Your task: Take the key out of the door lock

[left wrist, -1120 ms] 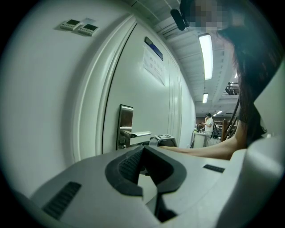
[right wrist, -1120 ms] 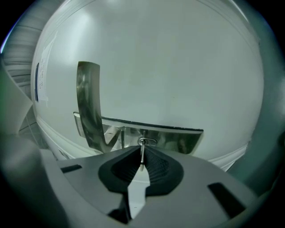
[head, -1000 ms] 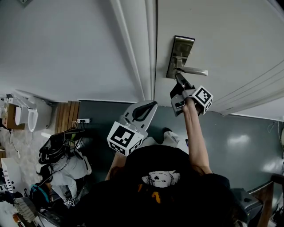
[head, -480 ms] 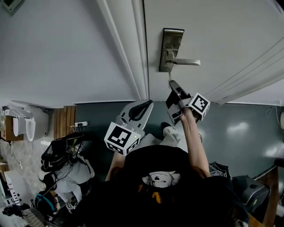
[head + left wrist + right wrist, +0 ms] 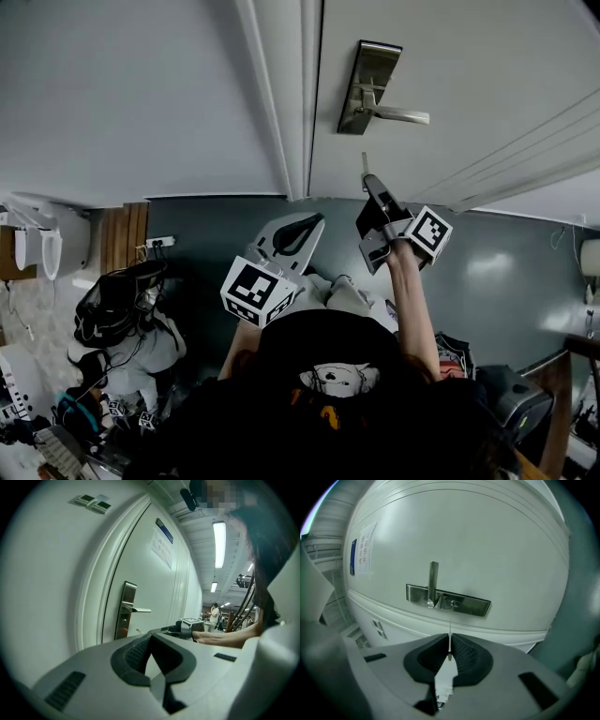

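Note:
The steel lock plate (image 5: 369, 84) with its lever handle (image 5: 401, 116) is mounted on the white door (image 5: 487, 66). My right gripper (image 5: 368, 180) hangs a short way off the plate, shut on the key (image 5: 364, 163), whose thin blade points at the door. In the right gripper view the key (image 5: 450, 640) stands edge-on between the pads, with the bare keyhole (image 5: 453, 603) straight ahead in the lock plate (image 5: 473, 605). My left gripper (image 5: 307, 227) is shut on nothing, lower and left of the right one, aimed at the door frame. Its tip (image 5: 151, 640) shows closed.
The white door frame (image 5: 298, 103) runs beside the lock. A paper notice (image 5: 162, 550) is stuck on the door. Bags and cables (image 5: 122, 319) lie on the floor at the left. Another person (image 5: 214, 613) stands far down the corridor.
My right gripper has drawn back from the lock plate with the key in it, so the blade is now out of the keyhole. The left gripper has shifted only slightly.

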`<state>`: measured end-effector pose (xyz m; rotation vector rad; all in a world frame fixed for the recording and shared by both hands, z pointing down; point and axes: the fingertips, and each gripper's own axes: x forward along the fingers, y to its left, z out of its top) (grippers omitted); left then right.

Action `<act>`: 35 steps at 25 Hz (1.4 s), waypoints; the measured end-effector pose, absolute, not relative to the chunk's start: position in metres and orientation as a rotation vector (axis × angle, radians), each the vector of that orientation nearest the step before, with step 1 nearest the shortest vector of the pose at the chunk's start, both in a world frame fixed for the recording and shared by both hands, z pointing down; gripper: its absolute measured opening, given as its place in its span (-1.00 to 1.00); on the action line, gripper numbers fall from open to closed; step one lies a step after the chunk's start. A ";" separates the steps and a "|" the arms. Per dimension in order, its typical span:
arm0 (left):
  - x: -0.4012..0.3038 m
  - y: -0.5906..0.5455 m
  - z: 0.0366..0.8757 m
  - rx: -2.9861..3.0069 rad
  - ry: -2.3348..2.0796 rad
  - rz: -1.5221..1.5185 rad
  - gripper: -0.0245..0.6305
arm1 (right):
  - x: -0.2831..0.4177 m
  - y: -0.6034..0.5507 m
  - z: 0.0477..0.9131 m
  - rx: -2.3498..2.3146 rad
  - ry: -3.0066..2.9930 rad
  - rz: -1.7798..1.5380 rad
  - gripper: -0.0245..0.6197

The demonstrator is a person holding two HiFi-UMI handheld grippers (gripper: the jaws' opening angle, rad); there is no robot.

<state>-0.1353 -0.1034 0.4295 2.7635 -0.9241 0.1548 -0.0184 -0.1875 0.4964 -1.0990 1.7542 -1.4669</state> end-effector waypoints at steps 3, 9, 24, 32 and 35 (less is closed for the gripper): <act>-0.134 -0.104 0.431 2.755 -0.916 0.153 -0.91 | -0.017 -0.182 0.495 -1.121 1.776 -1.467 -0.86; -0.130 -0.093 0.437 2.745 -0.902 0.169 -0.91 | -0.018 -0.161 0.492 -1.111 1.805 -1.478 -0.86; -0.102 -0.025 0.425 2.767 -0.918 0.211 -0.91 | 0.004 -0.065 0.475 -1.100 1.915 -1.450 -0.86; -0.098 0.008 0.427 2.768 -0.946 0.244 -0.91 | 0.027 -0.009 0.481 -1.157 1.979 -1.424 -0.86; -0.095 0.021 0.429 2.770 -0.938 0.252 -0.91 | 0.033 0.008 0.482 -1.163 1.981 -1.420 -0.86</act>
